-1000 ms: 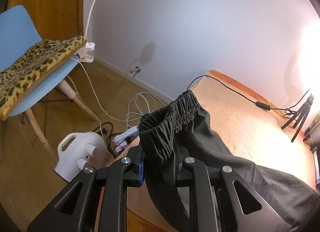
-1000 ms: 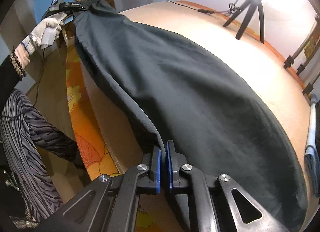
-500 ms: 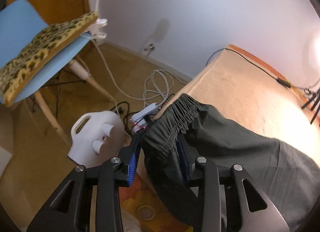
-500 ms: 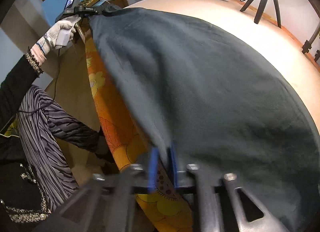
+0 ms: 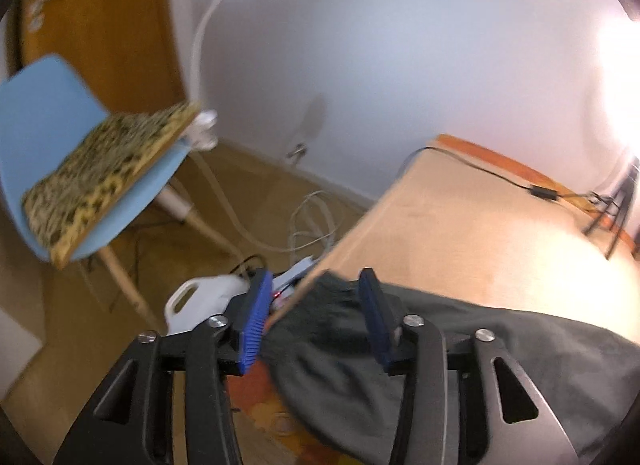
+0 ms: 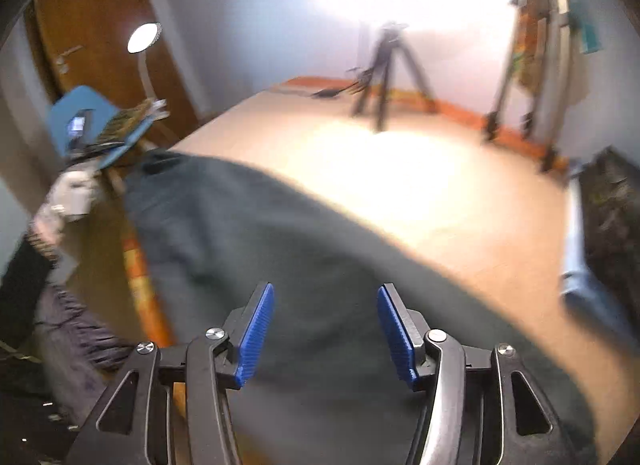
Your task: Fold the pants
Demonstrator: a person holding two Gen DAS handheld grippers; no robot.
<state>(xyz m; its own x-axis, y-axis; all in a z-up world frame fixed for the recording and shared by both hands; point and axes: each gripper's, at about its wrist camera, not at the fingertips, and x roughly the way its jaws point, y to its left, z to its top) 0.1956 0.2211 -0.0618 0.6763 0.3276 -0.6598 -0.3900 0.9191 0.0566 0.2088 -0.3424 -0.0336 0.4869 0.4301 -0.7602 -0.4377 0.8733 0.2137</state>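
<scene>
Both tools were letting go: the left gripper (image 5: 316, 317) had its jaws opening above the waistband (image 5: 332, 297), and the right gripper (image 6: 326, 329) had its jaws opening over the dark pants (image 6: 280, 249), neither pinching cloth. The pants lay spread along the near edge of the bed (image 6: 400, 169), apparently laid flat for folding.

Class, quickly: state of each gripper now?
Left gripper: jaws opening, gripping nothing; pants waistband lies loose between them.
Right gripper: jaws opening, empty, above the pants.
</scene>
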